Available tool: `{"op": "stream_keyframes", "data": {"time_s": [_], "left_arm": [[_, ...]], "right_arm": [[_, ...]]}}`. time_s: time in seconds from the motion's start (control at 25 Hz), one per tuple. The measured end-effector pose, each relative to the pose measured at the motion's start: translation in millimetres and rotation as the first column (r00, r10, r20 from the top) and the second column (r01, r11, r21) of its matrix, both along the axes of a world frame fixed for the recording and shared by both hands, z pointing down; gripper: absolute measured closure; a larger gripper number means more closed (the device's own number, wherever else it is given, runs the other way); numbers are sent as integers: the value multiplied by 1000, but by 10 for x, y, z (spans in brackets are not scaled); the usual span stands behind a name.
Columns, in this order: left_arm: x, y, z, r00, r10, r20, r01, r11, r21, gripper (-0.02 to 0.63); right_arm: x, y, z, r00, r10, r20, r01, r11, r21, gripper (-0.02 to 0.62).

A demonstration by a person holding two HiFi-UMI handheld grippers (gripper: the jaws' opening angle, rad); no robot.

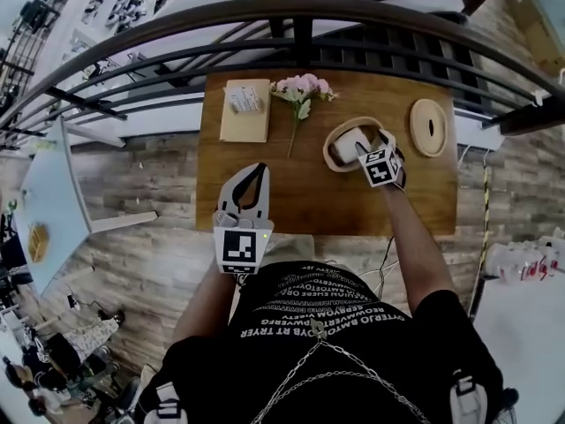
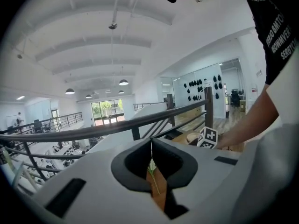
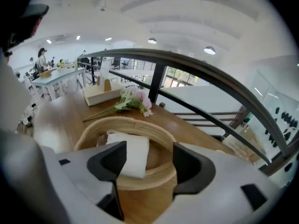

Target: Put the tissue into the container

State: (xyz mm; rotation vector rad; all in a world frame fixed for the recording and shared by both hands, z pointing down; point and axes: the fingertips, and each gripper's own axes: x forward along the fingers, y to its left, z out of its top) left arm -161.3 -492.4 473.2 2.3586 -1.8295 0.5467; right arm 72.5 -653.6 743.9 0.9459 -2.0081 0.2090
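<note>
A round woven container (image 1: 352,120) stands on the wooden table (image 1: 300,197), right of centre. A white folded tissue (image 1: 346,145) lies inside it. My right gripper (image 1: 357,151) hovers over the container's near rim, open. In the right gripper view the tissue (image 3: 134,155) leans inside the container (image 3: 148,177), close to the left pad, and the gripper (image 3: 148,161) has a wide gap between its jaws. My left gripper (image 1: 253,175) is at the table's front edge, shut and empty; in its own view that gripper (image 2: 151,157) has its jaws meeting.
A flat wooden tissue box (image 1: 245,110) lies at the table's back left. Pink flowers (image 1: 303,88) rest beside it. A round wooden lid (image 1: 429,127) sits at the right. A dark railing (image 1: 300,26) runs just behind the table, with a drop beyond.
</note>
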Motion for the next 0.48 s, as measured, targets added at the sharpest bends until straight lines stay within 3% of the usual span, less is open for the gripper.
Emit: {"op": "stream_keyframes", "data": {"time_s": [0.12,0.28,0.36,0.48], "left_arm": [[99,78,-131,1000,0,-26,1,1000,27,577],[232,241,-345,998,2,-56,2,997,76,577],[281,336,-475,999,-3,-54,8,994,107,577],[371,500,-677,998,-7,-67,17,988,155,577]], "right_arm": [[161,135,-473,992,28,121,-36,997,69,312],[363,451,-1210,962,2,274,-60,977,205,506],[472,632,-1515,953,-8,304,-76,962,264,567],[639,904,-1917,945,-26,325,-86,941,327,580]]}}
